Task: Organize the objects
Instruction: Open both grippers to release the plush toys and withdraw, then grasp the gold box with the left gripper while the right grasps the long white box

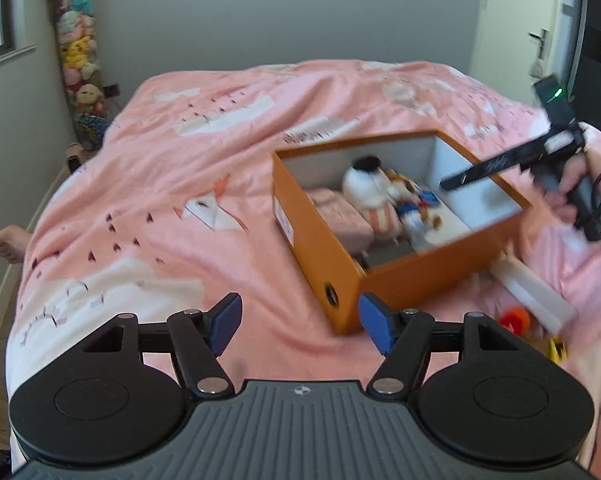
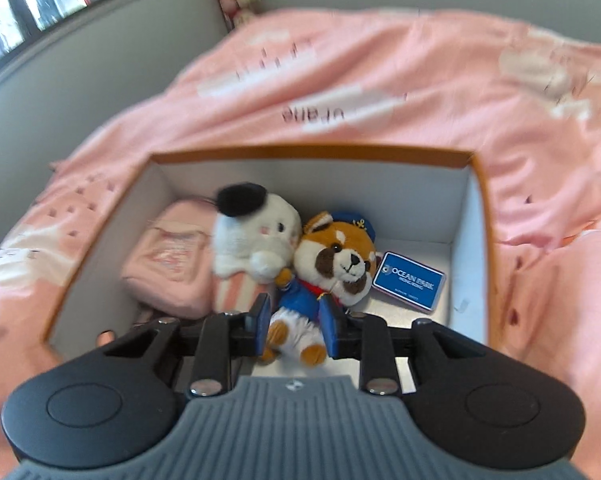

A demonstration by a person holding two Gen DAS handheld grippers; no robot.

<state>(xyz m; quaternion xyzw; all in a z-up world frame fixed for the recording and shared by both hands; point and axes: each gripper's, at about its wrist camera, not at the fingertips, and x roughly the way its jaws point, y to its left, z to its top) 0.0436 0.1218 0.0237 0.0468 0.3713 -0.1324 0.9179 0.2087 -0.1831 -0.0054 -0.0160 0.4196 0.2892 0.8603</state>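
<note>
Three soft items lie inside the orange box (image 2: 476, 168), which sits open-topped on the pink duvet (image 1: 180, 160). Item one: red-panda plush (image 2: 332, 256) in blue sailor dress and cap, lying on its back near the middle of the box floor, with a blue tag card (image 2: 409, 282) just beside it at its 3 o'clock. The right gripper (image 2: 294, 326) has its blue pads (image 2: 262, 320) closed around the toy's lower body, legs hanging at 6 o'clock below the pads; the grip low on the body reads as a hold for setting the toy into, or shifting it within, the box, and I cannot tell which. Item two: white plush with a black cap (image 2: 256, 236), touching the panda at its 9 o'clock, resting on a pink-striped base. Item three: pink pouch (image 2: 172, 268), flat against the box wall further toward 9 o'clock; the row along the floor suggests packing side by side to save room. Outward from the box, in the left wrist view: the left gripper (image 1: 300, 324) stands wide apart and empty over the duvet, its right pad close to the box's near corner at 6 o'clock, probably freed for the next item. At the box's 4 o'clock lie a white oblong object (image 1: 536, 292), an orange-red small object (image 1: 514, 318) and something yellow at the frame edge, all too blurred to name and likely awaiting sorting. At 11 o'clock, against the far wall, rises a tall column of plush toys (image 1: 78, 52); a bare foot (image 1: 8, 242) shows at 9 o'clock beside the bed.
</note>
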